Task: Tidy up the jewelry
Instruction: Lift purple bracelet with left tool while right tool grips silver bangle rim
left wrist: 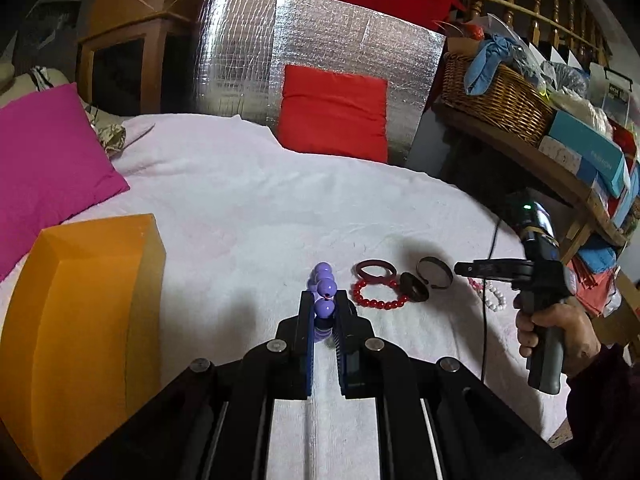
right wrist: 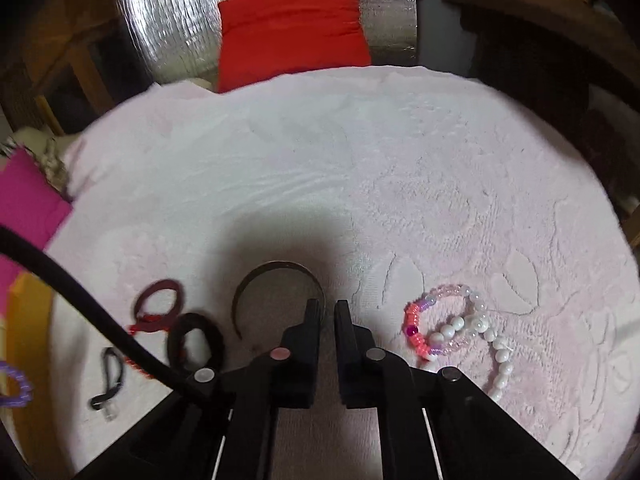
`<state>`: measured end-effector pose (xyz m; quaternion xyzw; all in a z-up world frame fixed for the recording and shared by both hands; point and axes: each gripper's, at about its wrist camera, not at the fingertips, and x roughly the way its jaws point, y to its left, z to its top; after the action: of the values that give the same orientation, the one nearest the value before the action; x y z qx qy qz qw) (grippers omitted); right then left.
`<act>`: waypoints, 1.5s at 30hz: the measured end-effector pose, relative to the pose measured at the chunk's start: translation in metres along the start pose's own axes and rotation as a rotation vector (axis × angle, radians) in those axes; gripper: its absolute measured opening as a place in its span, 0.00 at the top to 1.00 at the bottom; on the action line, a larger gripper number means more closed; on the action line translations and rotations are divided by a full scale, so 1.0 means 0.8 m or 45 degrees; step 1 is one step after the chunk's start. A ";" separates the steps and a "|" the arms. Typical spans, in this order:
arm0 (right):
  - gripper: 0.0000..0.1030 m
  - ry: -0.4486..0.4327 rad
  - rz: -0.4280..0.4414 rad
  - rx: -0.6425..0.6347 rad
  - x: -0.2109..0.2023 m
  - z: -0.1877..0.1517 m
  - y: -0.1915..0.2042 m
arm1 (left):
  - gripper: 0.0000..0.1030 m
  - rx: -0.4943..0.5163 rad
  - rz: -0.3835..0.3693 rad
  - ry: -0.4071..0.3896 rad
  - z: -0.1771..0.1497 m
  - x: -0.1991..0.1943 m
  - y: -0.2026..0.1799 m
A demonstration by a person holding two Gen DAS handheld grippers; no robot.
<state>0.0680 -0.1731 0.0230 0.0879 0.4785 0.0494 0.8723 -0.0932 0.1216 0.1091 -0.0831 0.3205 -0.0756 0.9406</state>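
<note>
Left hand-held gripper clamped on purple bead bracelet, tall orange foam box just left; right hand-held gripper closed, empty, beside open metal cuff bangle.

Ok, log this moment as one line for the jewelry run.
left gripper: shut on purple bead bracelet | right gripper: shut, at metal cuff | orange box: left

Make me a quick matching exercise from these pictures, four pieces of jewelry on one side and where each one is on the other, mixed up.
1. purple bead bracelet
2. red bead bracelet
3. open metal cuff bangle
4. white pearl bead strand

A. on the towel, right of the right hand-held gripper
B. just ahead of the right hand-held gripper's left fingertip
C. between the left hand-held gripper's fingers
D. lying beside dark rings

Pairs: 1-C, 2-D, 3-B, 4-A
</note>
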 end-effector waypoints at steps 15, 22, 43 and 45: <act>0.27 0.009 -0.295 -0.074 0.057 0.007 0.061 | 0.91 0.004 0.001 -0.007 0.000 0.002 -0.001; 0.59 -0.009 -0.305 -0.014 0.044 0.004 0.054 | 0.91 -0.023 0.001 -0.032 0.001 -0.011 0.008; 0.86 0.114 0.073 0.200 0.029 0.007 -0.018 | 0.91 -0.023 -0.015 -0.044 0.002 -0.009 -0.002; 0.88 0.105 0.084 0.191 0.035 0.012 -0.018 | 0.91 -0.030 -0.020 -0.047 0.003 -0.010 -0.001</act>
<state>0.0910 -0.1836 0.0018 0.1665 0.5132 0.0460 0.8407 -0.0980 0.1227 0.1154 -0.0982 0.3032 -0.0775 0.9447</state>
